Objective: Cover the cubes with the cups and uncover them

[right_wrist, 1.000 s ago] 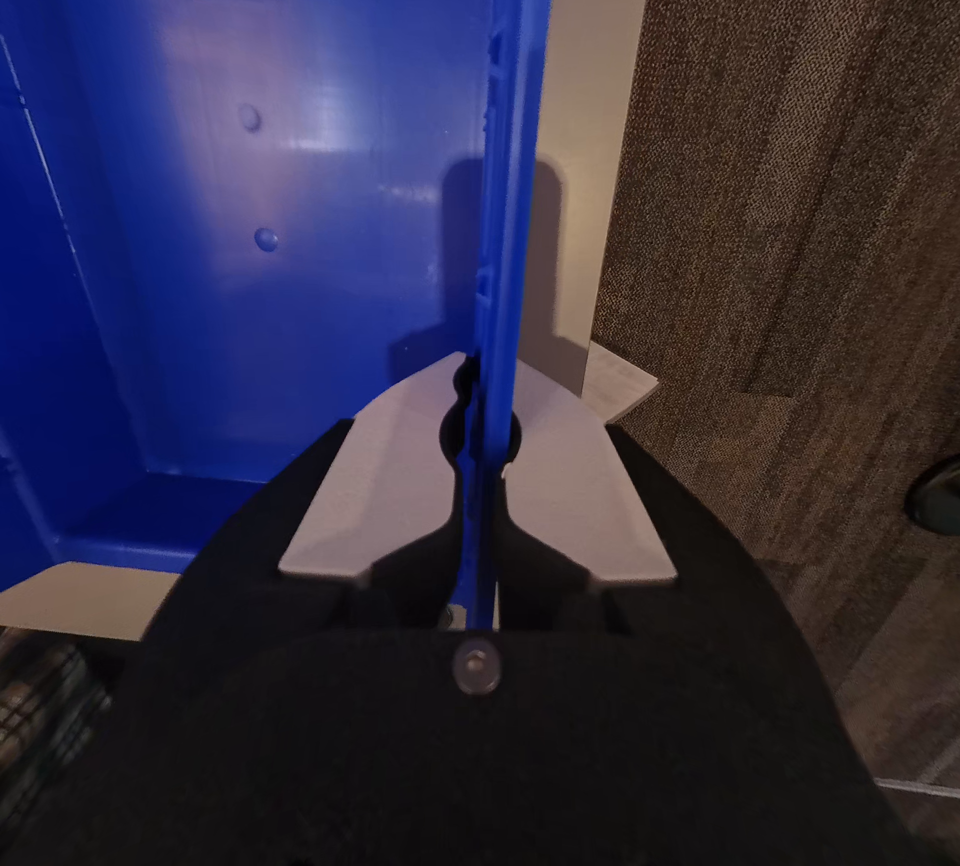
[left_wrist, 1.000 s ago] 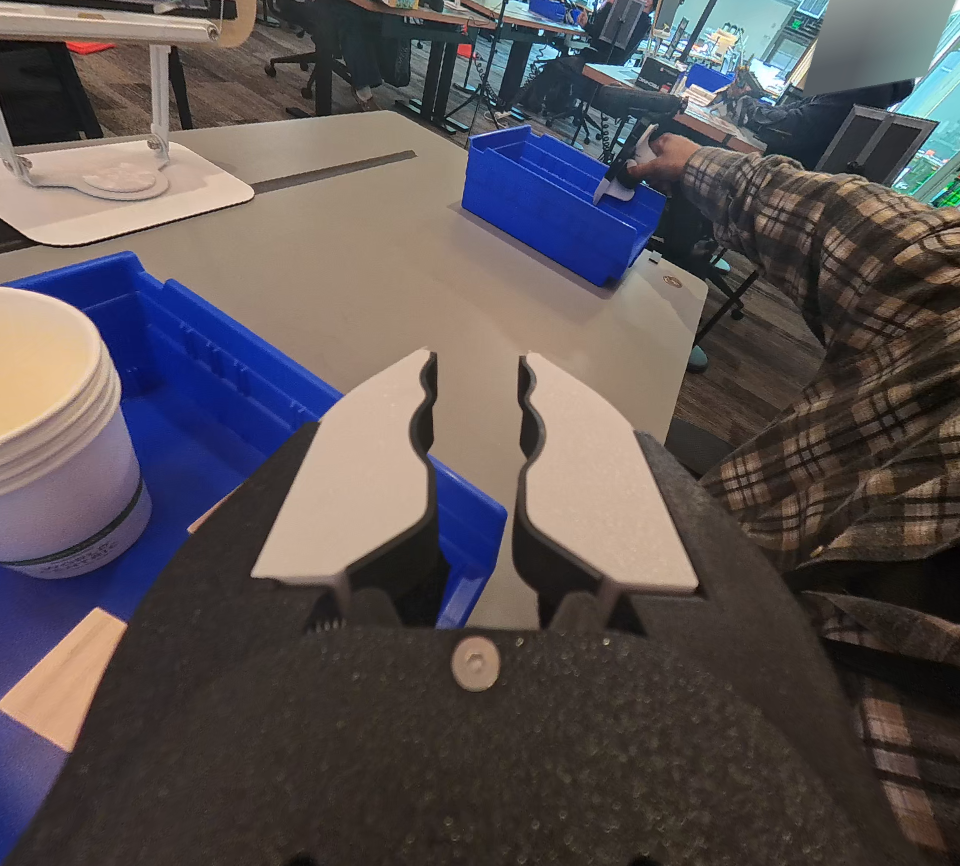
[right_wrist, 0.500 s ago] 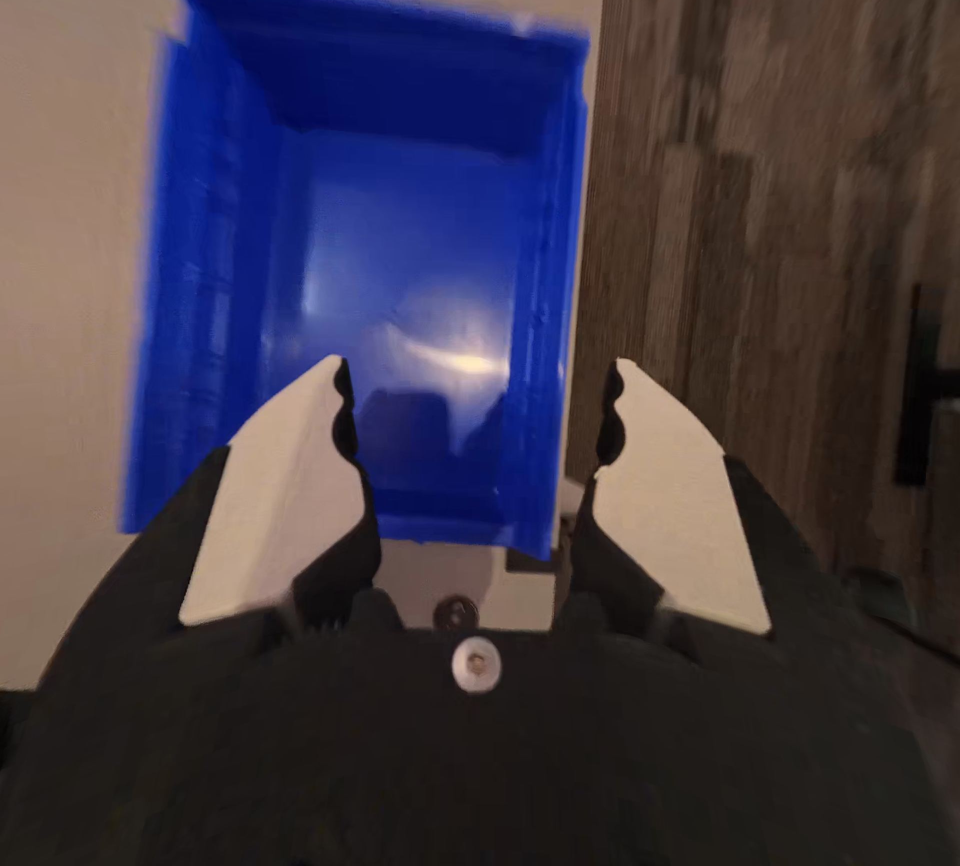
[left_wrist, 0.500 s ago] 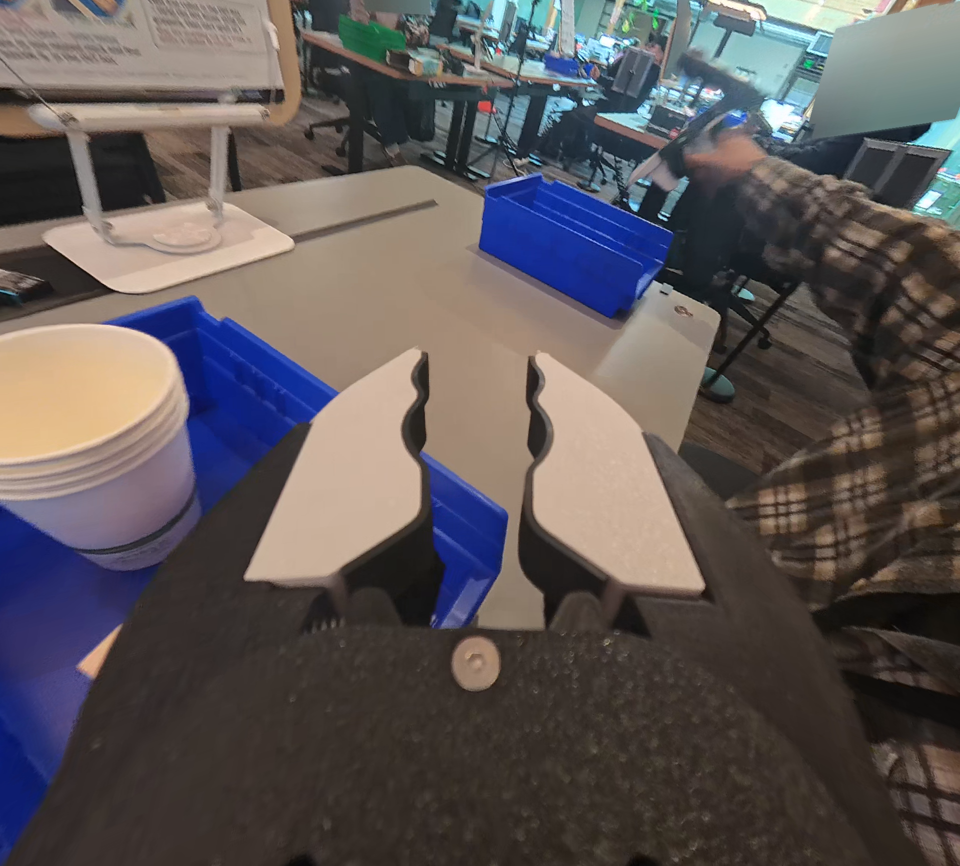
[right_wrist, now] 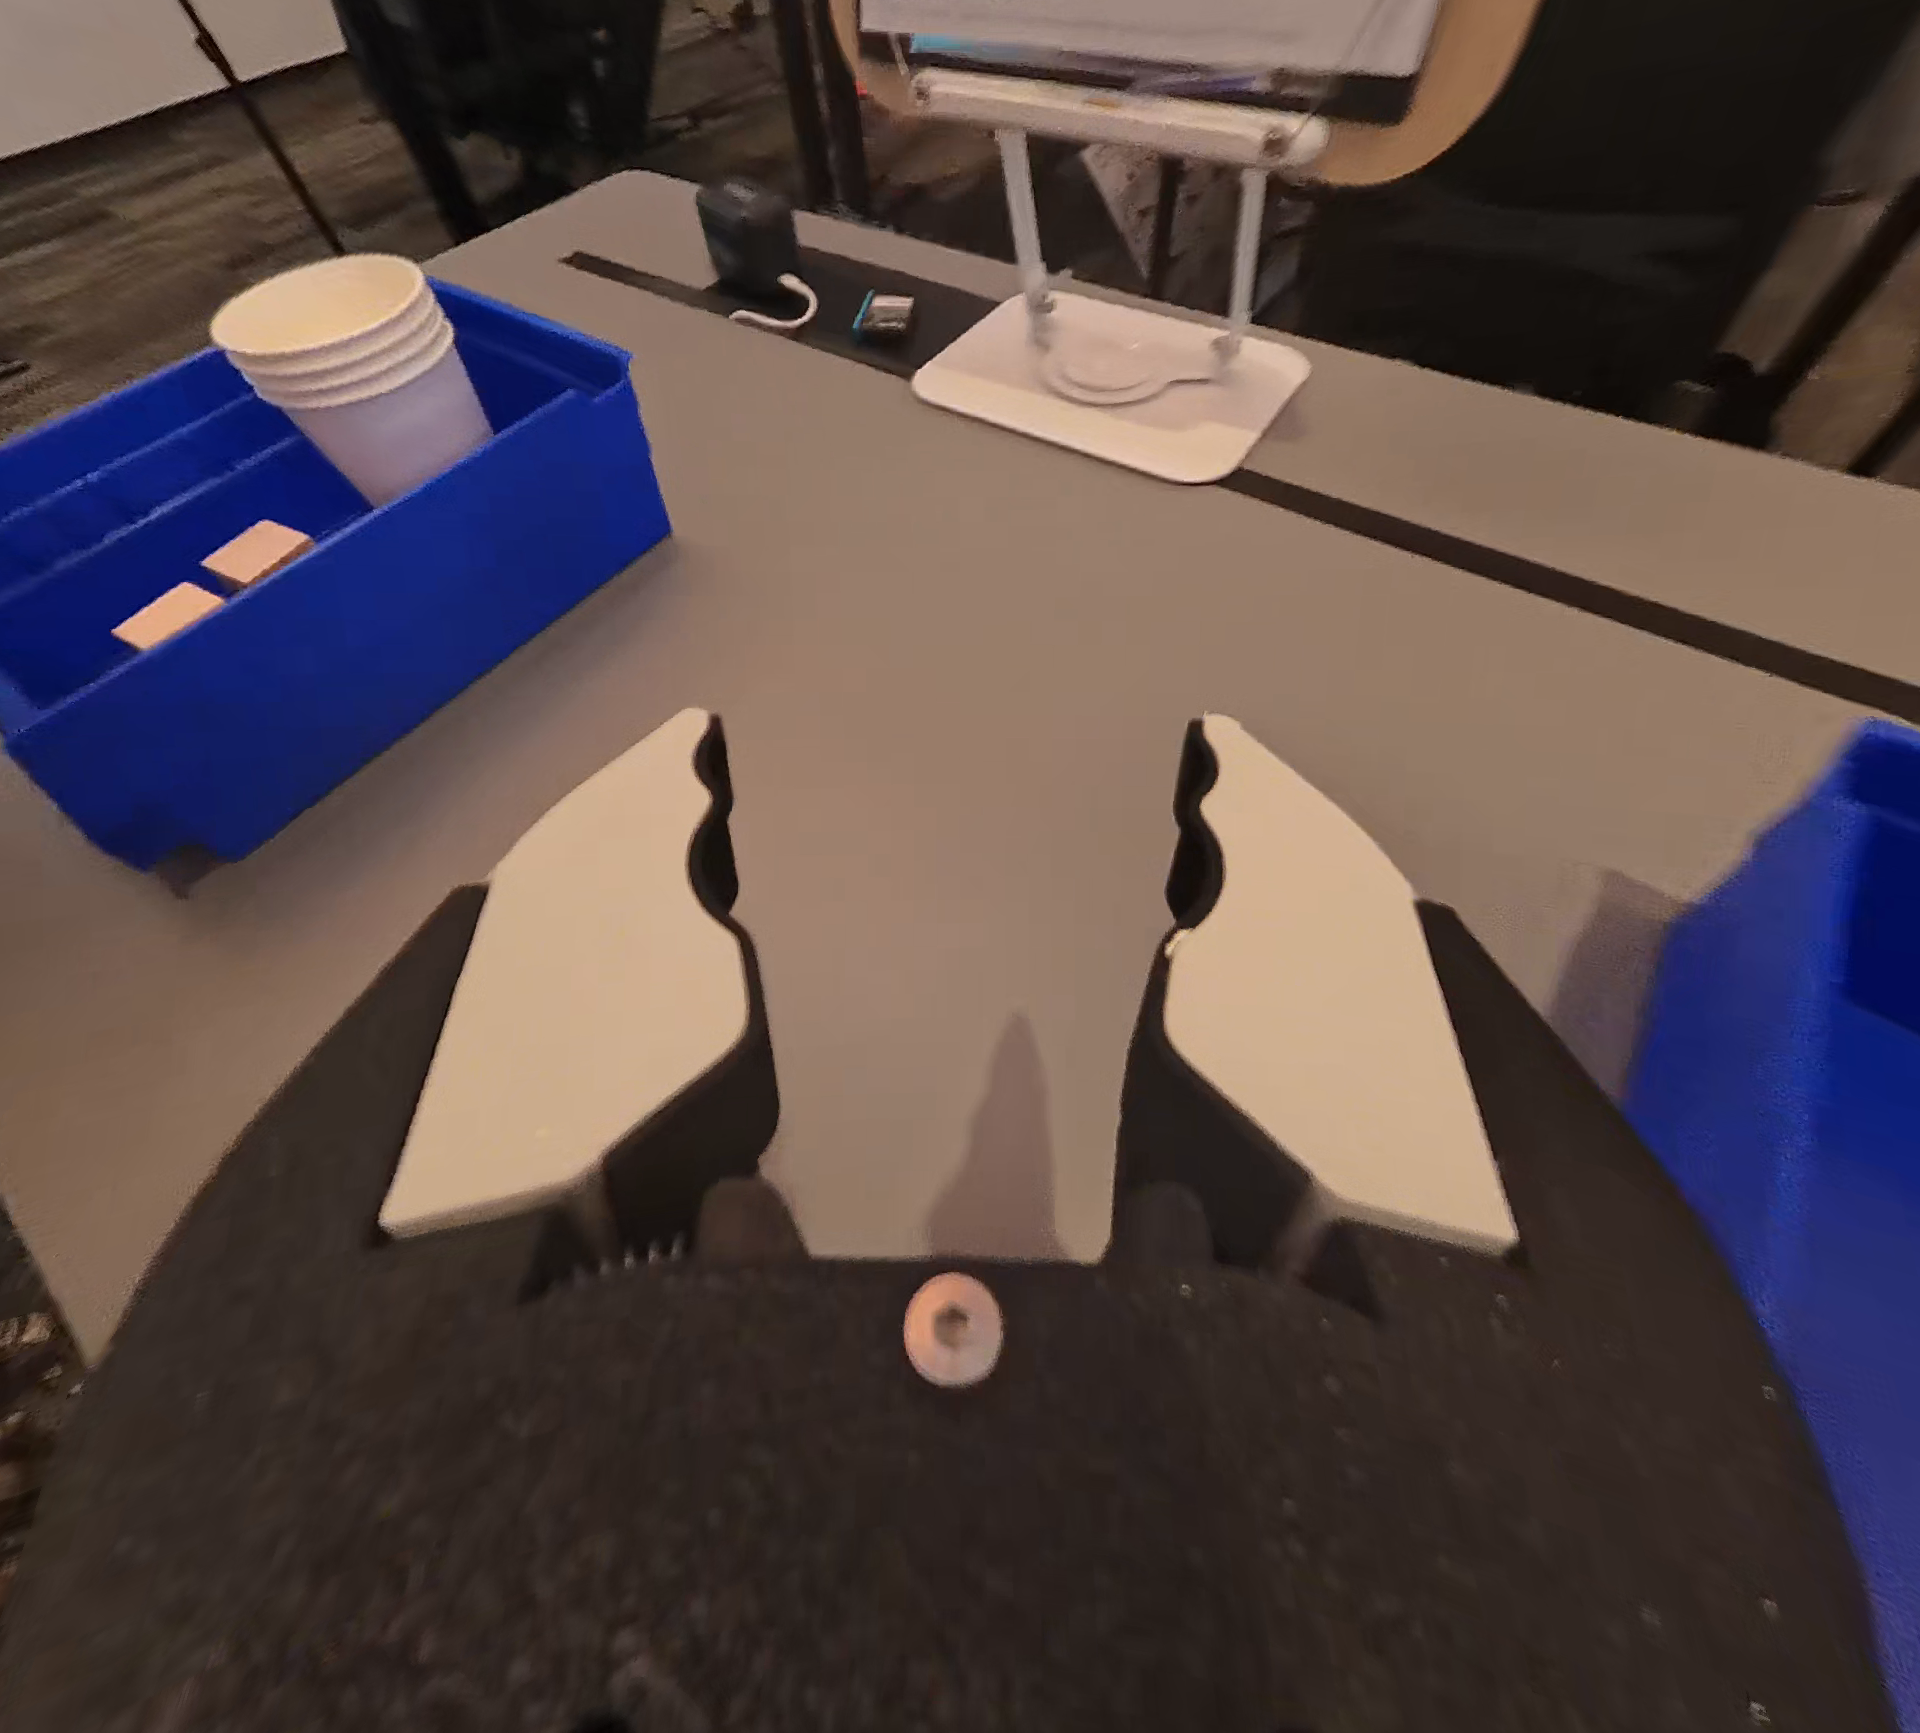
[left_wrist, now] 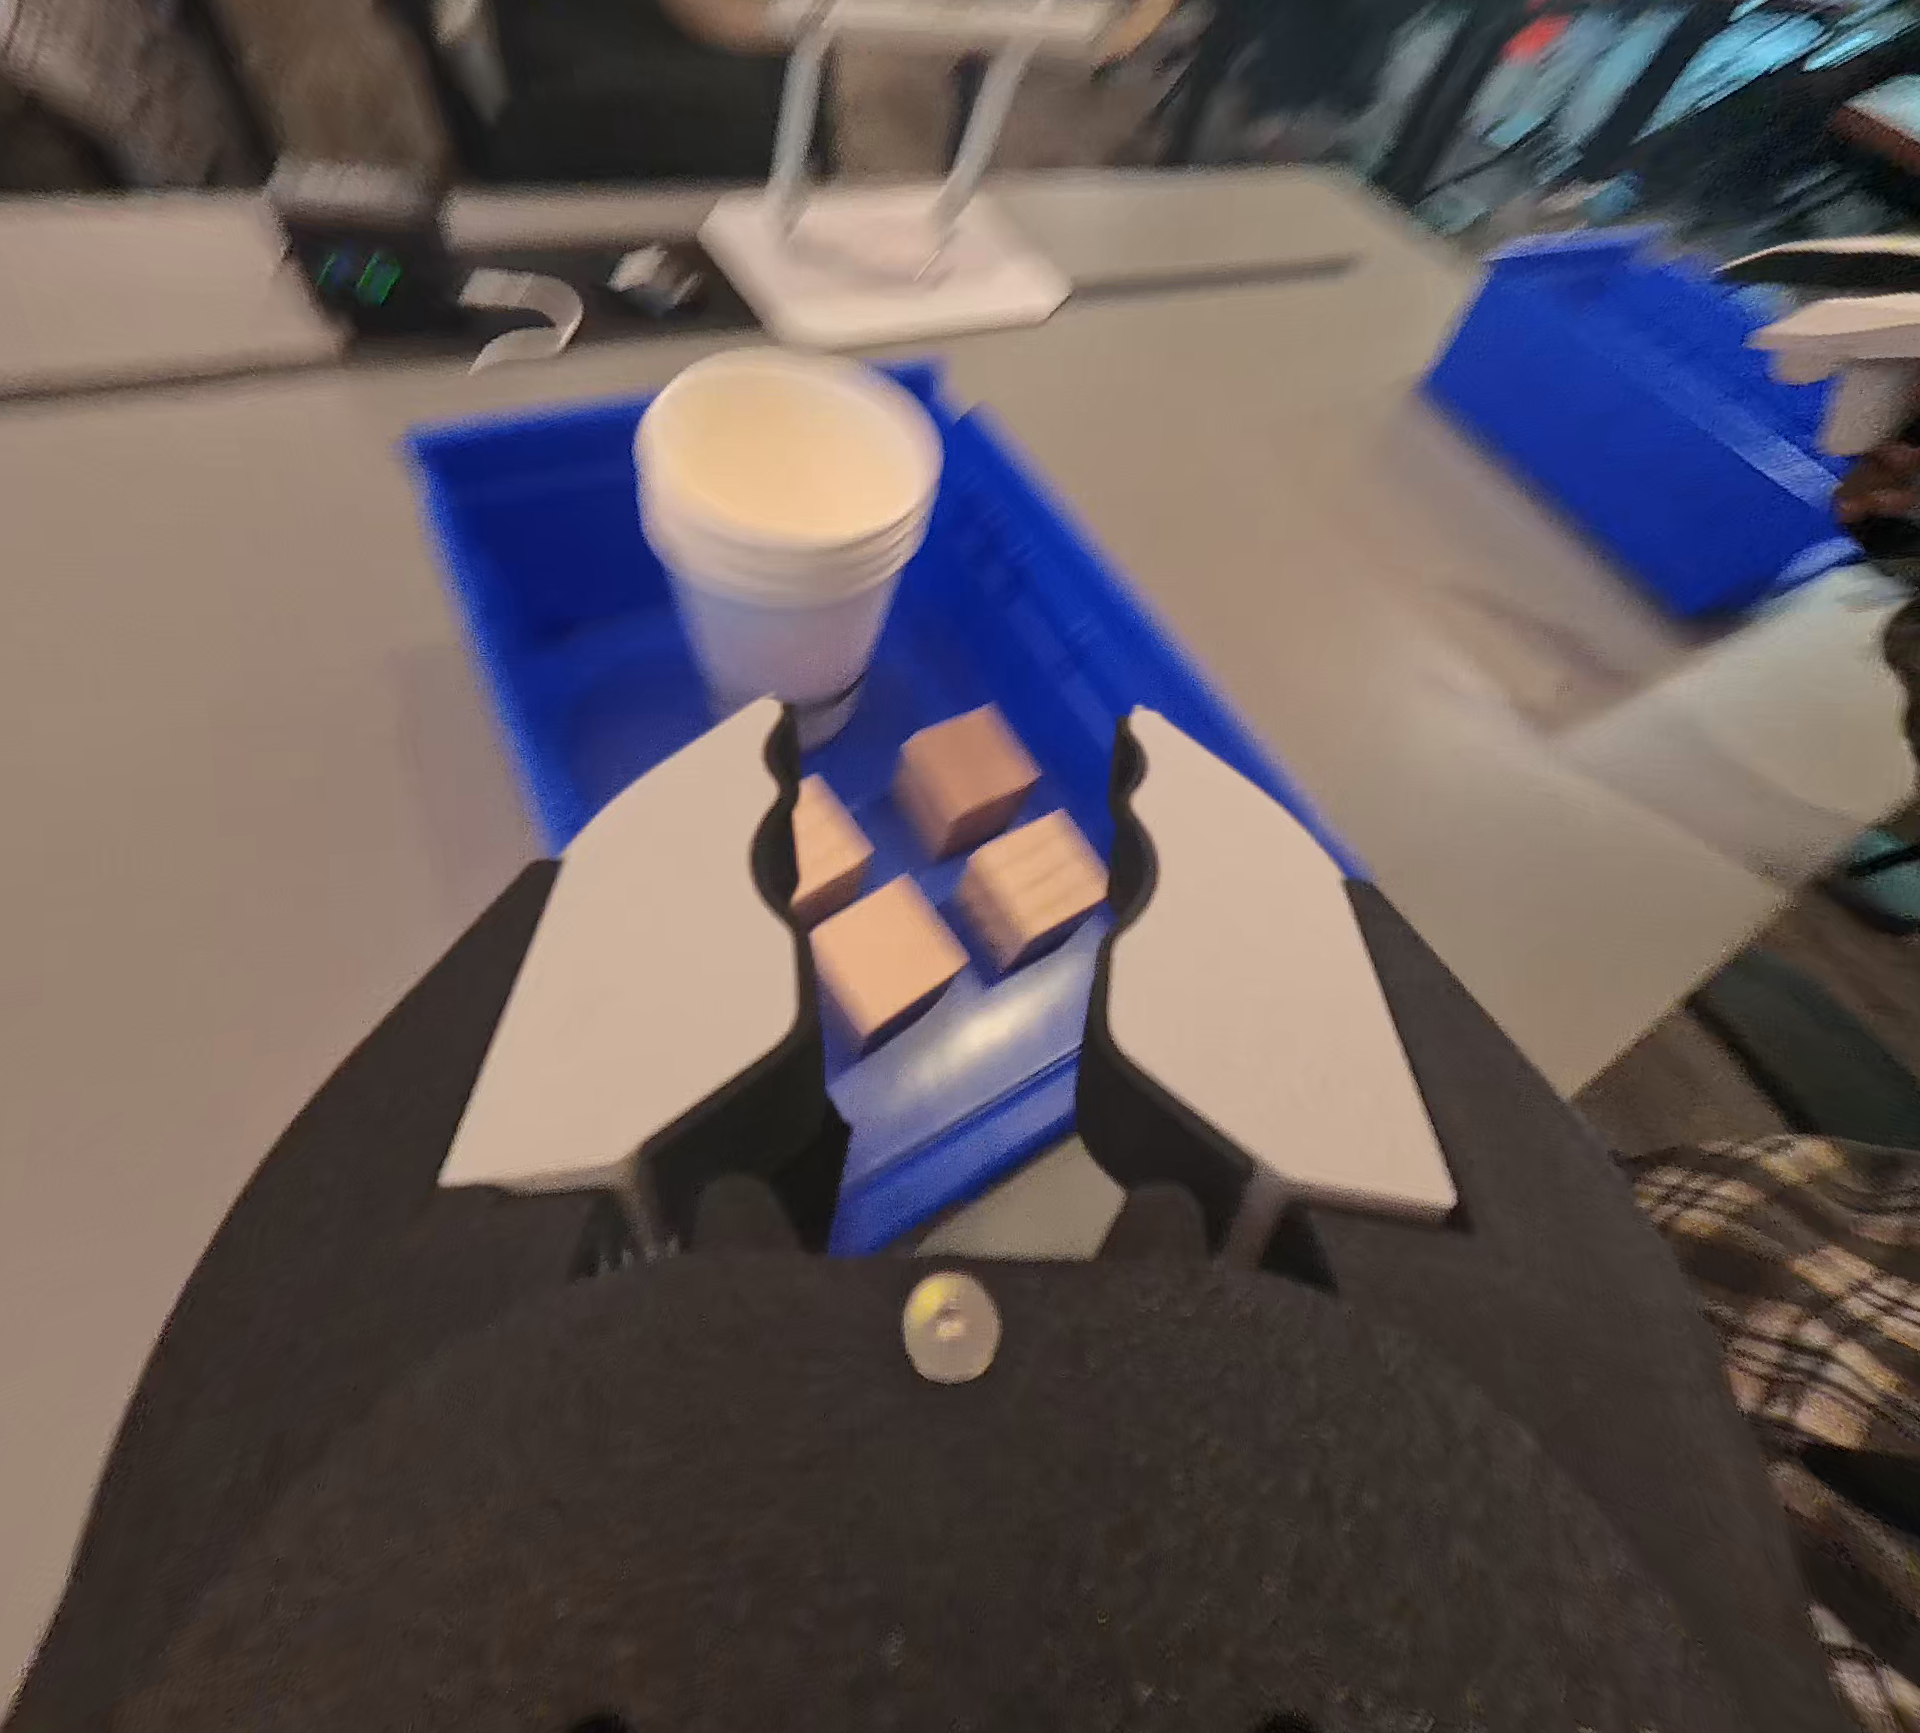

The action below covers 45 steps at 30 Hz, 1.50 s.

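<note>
Grey surface (right_wrist: 935, 603) seen under both grippers. Stack of white cups (left_wrist: 784, 530) and four wooden cubes (left_wrist: 951, 883) held in blue bin (right_wrist: 343, 644) at left. Left gripper (left_wrist: 951, 748) positioned above cubes, fingers parted, nothing gripped. Right gripper (right_wrist: 951, 748) fingers spread wide, nothing gripped. Second blue bin (right_wrist: 1808, 1112) seen at near right.

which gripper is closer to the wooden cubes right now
Left. The left gripper hangs open directly over the wooden cubes in the blue bin; the right gripper sits open above bare table, off to the bin's side.
</note>
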Tool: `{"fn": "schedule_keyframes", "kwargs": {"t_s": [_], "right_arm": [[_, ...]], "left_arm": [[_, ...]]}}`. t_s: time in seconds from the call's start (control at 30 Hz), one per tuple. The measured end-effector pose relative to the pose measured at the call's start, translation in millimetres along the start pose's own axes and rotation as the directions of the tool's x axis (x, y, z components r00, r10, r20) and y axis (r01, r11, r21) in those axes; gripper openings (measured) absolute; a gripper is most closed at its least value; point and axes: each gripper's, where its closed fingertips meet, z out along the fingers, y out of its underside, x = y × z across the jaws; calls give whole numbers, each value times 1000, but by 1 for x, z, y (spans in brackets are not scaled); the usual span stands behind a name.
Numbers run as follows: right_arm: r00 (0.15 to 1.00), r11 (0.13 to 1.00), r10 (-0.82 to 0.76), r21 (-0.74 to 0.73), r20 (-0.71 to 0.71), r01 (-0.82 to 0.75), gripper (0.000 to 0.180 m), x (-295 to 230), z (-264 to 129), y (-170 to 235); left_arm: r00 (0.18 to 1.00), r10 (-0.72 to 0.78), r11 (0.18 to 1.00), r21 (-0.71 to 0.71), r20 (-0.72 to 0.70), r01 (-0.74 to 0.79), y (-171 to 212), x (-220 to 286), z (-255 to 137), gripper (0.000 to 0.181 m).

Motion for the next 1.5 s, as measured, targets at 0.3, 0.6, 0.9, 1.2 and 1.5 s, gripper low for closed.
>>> {"fn": "schedule_keyframes", "kwargs": {"t_s": [0.3, 0.6, 0.9, 1.2, 1.5], "right_arm": [[1000, 998, 13, 63, 7, -14, 71, 10, 75, 41], [998, 993, 62, 101, -3, -61, 70, 26, 65, 55], [999, 997, 42, 62, 27, -43, 65, 16, 69, 59], [996, 997, 76, 26, 36, -77, 57, 19, 72, 67], [995, 997, 79, 5, 57, -79, 52, 14, 74, 69]], "left_arm": [[968, -28, 932, -343, 250, 116, 45, -76, 21, 75], [961, -62, 844, -500, 270, 195, 81, -95, 55, 69], [956, -71, 769, -595, 285, 235, 104, -111, 65, 45], [953, -130, 757, -594, 273, 273, 105, -119, 64, 4], [932, -156, 760, -563, 326, 324, 112, -145, 38, 4]]}}
